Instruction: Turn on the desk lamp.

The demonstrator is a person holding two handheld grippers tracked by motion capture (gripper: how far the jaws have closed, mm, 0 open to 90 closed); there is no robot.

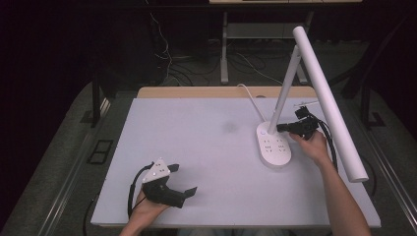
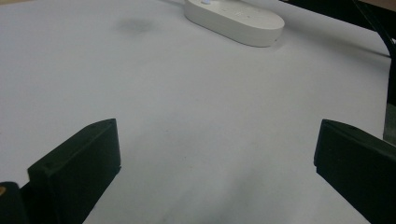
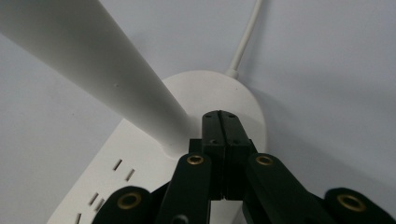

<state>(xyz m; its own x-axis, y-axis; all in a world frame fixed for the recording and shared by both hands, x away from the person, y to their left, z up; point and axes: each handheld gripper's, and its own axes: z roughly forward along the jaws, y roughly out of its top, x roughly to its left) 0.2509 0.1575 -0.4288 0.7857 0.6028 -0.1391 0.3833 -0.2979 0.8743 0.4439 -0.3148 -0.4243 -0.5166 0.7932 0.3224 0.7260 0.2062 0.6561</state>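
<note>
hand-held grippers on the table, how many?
2: left hand-held gripper at the near-left edge, jaws wide open; right hand-held gripper at the lamp base, jaws shut.

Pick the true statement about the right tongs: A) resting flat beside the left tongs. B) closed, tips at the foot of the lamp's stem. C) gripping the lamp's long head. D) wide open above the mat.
B: the right tongs have their jaws pressed together, tips over the lamp base by the stem.

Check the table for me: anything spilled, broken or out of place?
Only a faint dark smudge on the white table, left of the lamp base. The lamp stands upright and looks intact; nothing spilled.
</note>
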